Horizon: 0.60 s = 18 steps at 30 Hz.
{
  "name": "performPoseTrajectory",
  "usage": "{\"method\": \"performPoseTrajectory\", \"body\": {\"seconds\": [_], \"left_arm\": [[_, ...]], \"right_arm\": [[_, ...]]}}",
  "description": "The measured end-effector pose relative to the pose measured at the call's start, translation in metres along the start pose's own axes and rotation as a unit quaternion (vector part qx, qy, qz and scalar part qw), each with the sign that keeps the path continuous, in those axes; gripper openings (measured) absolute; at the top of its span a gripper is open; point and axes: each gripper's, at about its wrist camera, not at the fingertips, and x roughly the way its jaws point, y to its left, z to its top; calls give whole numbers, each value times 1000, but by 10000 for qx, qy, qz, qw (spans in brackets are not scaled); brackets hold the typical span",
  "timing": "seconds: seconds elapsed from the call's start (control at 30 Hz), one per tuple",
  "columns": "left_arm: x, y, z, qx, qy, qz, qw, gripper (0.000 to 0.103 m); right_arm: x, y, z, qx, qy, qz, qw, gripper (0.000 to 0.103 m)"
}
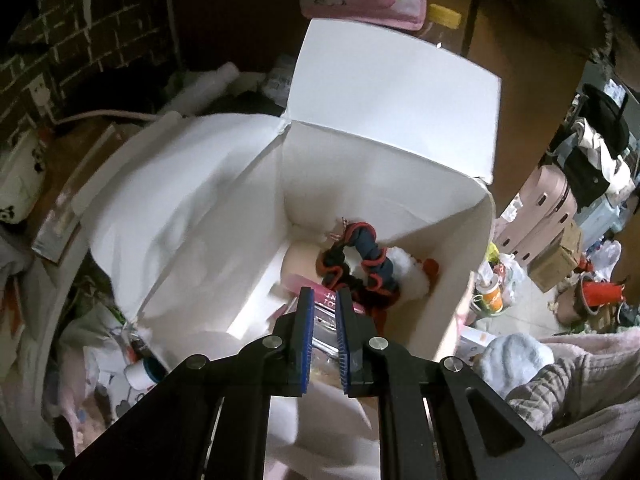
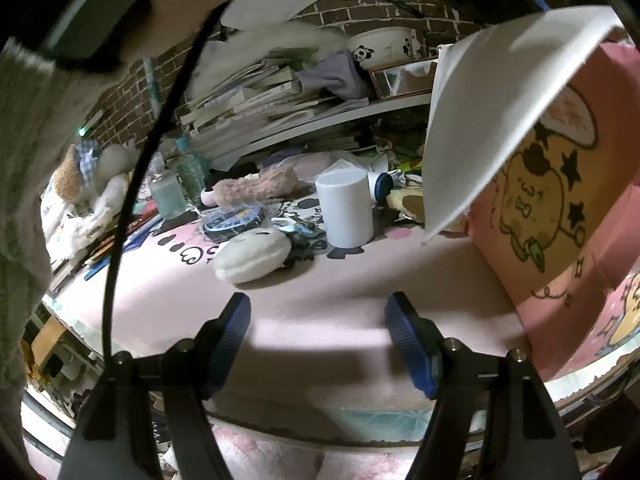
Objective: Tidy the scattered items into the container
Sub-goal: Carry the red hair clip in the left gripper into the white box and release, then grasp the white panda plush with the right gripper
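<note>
Hovering over the box (image 1: 384, 216), the left gripper (image 1: 323, 300) is nearly closed on a clear packet (image 1: 320, 322) — the right gripper (image 2: 318, 320) is held wide, empty; the white cup (image 2: 347, 208) at centre is left on the desk (image 2: 320, 280).

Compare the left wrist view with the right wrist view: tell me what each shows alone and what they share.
Left wrist only: the box's white inside, holding a scrunchie and a pink packet, with the left gripper above them, fingers close together. Right wrist only: the open right gripper, a white cylinder and a white plush on the pink mat. Shared: the box.
</note>
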Motion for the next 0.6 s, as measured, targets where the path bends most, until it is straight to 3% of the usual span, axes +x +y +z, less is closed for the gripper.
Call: {"method": "performPoseTrajectory", "body": {"seconds": [0.17,0.3,0.37,0.5,0.6], "left_arm": [[-22,4,-13,-56,-331,172,9993,50],[-50,10,-31,-251,-671,199,9972,67],[-68,18,-45,-481,-875,218,9948,81],[-99,38,-77,-1006,-1159,433,9872,84],[-119,52,-107,-1384,-1295,1010,9767,87]], "right_arm": [[0,-1,1,-33,-33,-80,10000,68],[1,2,2,-95,2,-121,9999,68],[2,4,3,-134,11,-148,9998,68],[2,7,4,-190,-5,-164,9997,68],[4,12,6,-271,15,-131,9995,68]]}}
